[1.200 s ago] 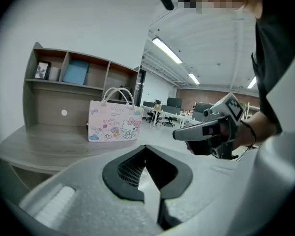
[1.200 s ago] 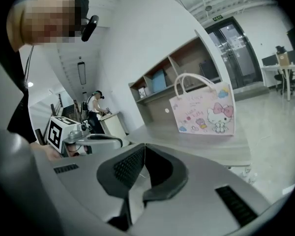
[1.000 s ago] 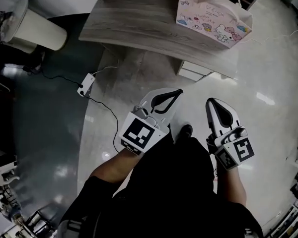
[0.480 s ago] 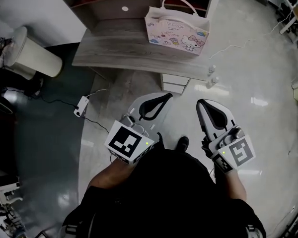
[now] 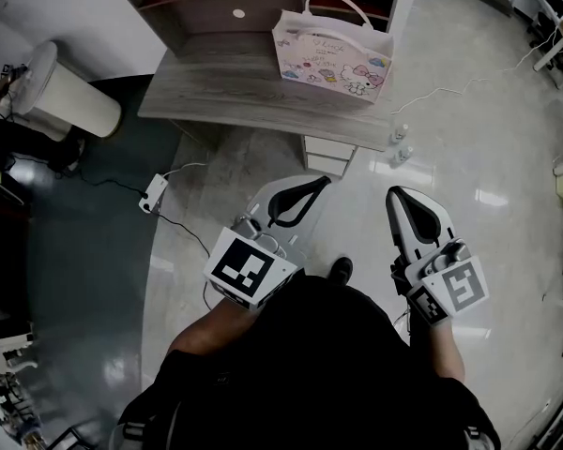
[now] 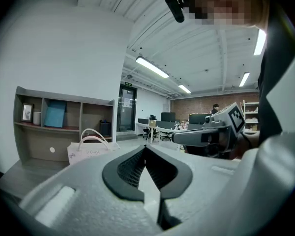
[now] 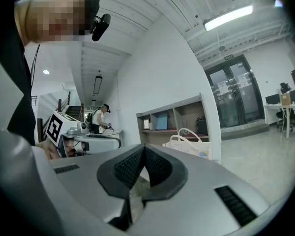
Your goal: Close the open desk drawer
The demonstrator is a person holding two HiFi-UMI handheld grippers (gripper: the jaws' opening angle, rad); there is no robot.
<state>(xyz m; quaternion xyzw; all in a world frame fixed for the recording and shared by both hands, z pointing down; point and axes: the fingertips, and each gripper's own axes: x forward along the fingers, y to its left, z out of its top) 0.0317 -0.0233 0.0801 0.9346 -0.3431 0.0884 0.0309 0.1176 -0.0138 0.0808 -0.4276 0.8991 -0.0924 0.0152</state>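
Drawer fronts (image 5: 329,155) peek from under the desk (image 5: 235,87) at twelve o'clock, open or shut unclear, with left gripper (image 5: 321,184) and right gripper (image 5: 396,195) clenched, empty, well short of them.

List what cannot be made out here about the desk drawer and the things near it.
- Drawers: in the head view the desk top covers most of them, so how far one is open is unclear.
- Drawers, gripper views: hidden behind the left tool and the right tool.
- Print on the pink bag: too small to read in every view.
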